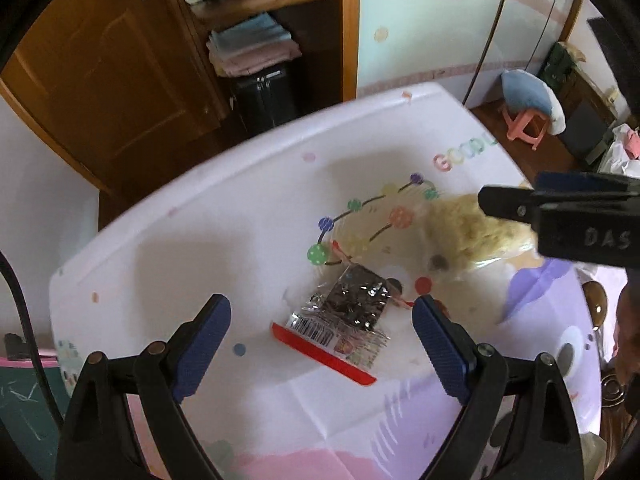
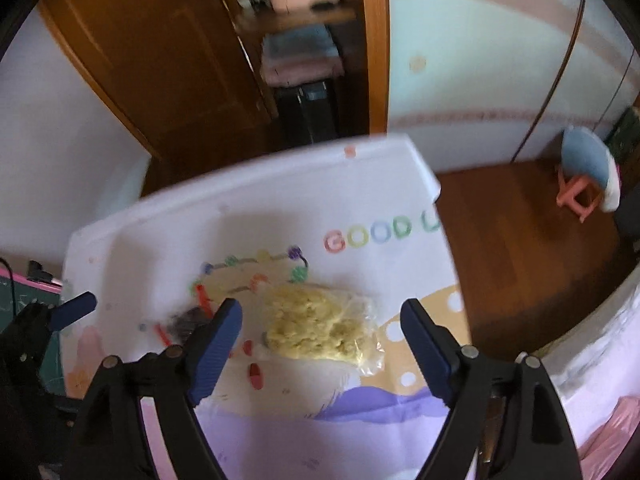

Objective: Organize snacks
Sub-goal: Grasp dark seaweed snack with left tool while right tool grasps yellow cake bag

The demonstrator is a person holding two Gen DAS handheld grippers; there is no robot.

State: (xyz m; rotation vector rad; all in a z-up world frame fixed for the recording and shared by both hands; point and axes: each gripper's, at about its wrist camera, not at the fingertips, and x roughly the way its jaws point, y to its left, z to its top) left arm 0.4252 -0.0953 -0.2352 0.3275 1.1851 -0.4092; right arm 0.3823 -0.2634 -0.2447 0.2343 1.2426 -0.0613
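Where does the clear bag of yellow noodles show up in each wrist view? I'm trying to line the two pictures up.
Left wrist view: the noodle bag lies right of centre, partly behind the right gripper.
Right wrist view: the same bag lies at centre, between the open fingers.
Shared landmark: the "GOOD" lettering on the tablecloth, beyond the bag in both.

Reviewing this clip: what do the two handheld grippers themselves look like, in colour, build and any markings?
Both match: the left gripper and right gripper have black plastic arms with round metal pivot pins, each ending in two long fingers faced with dark blue textured pads. In the left wrist view, the right gripper's black body bears raised letters, "DAS". A black cable hangs at the left.
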